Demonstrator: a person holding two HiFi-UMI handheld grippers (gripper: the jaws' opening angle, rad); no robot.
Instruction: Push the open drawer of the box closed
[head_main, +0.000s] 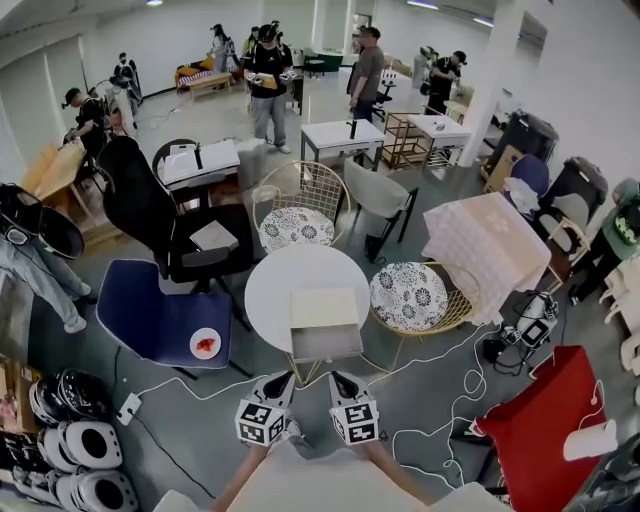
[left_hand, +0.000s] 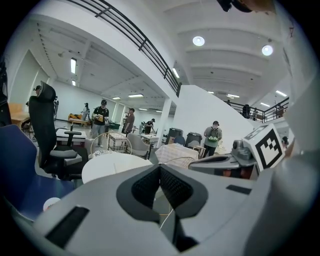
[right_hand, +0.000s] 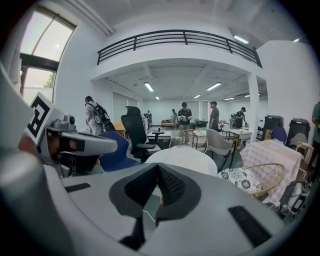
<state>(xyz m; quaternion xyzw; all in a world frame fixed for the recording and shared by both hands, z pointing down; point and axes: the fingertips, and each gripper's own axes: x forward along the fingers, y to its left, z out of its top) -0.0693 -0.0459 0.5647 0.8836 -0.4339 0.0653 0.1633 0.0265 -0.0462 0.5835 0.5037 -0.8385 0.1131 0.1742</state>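
A cream box (head_main: 322, 305) sits at the near edge of a round white table (head_main: 275, 280). Its grey drawer (head_main: 326, 342) stands pulled out toward me, past the table's edge. Both grippers are low and just short of the drawer front. My left gripper (head_main: 280, 381) is shut with nothing in it, as is my right gripper (head_main: 339, 381) beside it. In the left gripper view the shut jaws (left_hand: 160, 167) point at the table (left_hand: 112, 165). The right gripper view shows its shut jaws (right_hand: 157, 167) before the table (right_hand: 182, 157). Neither gripper view shows the box.
A blue chair (head_main: 150, 310) carrying a small plate (head_main: 205, 344) stands left of the table, with a black office chair (head_main: 165, 225) behind it. Wire chairs with patterned cushions (head_main: 410, 295) stand right and behind. Cables (head_main: 440, 400) cross the floor. Several people stand far back.
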